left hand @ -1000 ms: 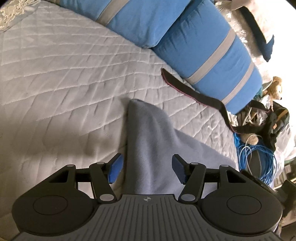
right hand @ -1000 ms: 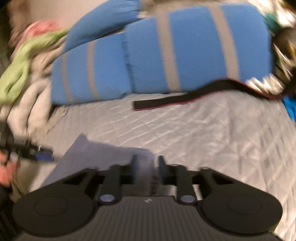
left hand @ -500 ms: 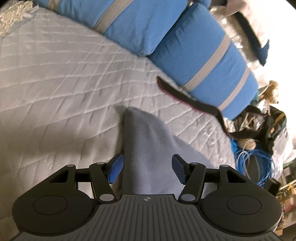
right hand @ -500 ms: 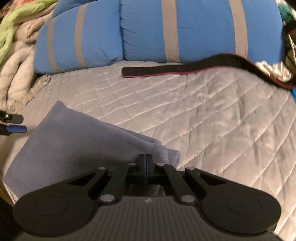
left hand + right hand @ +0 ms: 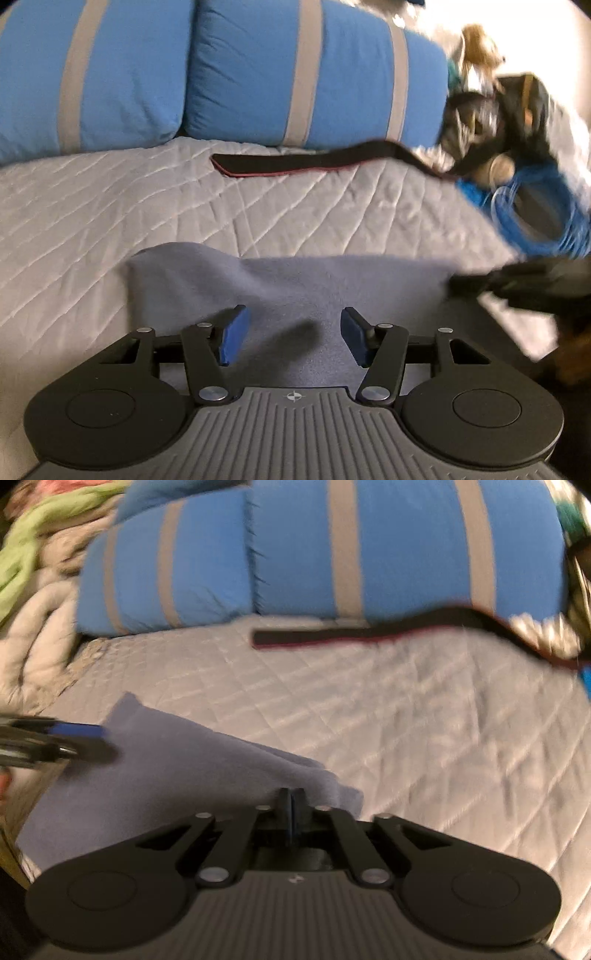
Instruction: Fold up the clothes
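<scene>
Cloth (image 5: 295, 288), soft and grey, lies under my left gripper (image 5: 291, 338), whose jaws are closing above it; my right gripper (image 5: 291, 806) pinches its edge

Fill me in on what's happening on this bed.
A person with a gripper in each hand is folding a grey-blue garment on the quilted bed. The right gripper is shut at the garment's folded edge. The left gripper hovers over the cloth, jaws closing, nothing pinched. A black strap lies near the blue pillows.
</scene>
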Action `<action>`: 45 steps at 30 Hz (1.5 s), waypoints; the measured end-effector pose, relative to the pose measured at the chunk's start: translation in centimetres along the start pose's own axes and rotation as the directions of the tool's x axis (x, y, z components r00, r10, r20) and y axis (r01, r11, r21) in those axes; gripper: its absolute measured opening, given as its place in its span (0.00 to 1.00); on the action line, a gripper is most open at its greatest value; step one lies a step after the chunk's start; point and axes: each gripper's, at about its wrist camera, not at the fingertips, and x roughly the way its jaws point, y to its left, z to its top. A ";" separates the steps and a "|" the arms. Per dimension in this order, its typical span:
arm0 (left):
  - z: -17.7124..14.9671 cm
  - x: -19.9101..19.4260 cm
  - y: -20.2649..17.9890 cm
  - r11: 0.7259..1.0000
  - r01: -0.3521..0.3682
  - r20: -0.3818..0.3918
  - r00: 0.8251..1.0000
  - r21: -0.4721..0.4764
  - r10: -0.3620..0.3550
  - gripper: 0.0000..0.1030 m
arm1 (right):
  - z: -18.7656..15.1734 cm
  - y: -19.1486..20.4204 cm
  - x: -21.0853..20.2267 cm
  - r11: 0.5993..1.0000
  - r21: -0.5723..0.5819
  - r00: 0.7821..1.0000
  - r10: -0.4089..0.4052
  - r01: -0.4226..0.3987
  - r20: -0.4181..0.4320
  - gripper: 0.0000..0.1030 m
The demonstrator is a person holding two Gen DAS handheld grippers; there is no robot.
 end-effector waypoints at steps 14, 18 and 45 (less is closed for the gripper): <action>-0.5 -0.1 4.6 0.981 -0.081 -0.021 0.997 -0.175 0.079 0.40 | 0.1 -0.4 2.0 0.993 0.015 0.993 -0.120 0.119 0.016 0.15; -0.1 -0.6 3.7 0.987 -0.008 0.020 1.000 -0.164 0.011 0.40 | 0.1 0.4 1.1 0.992 -0.020 0.991 -0.127 0.128 0.041 0.19; -0.9 -5.2 4.1 0.979 -0.127 0.014 0.991 -0.162 0.131 0.32 | -2.2 1.1 -3.3 0.988 -0.074 0.990 -0.137 0.138 0.030 0.16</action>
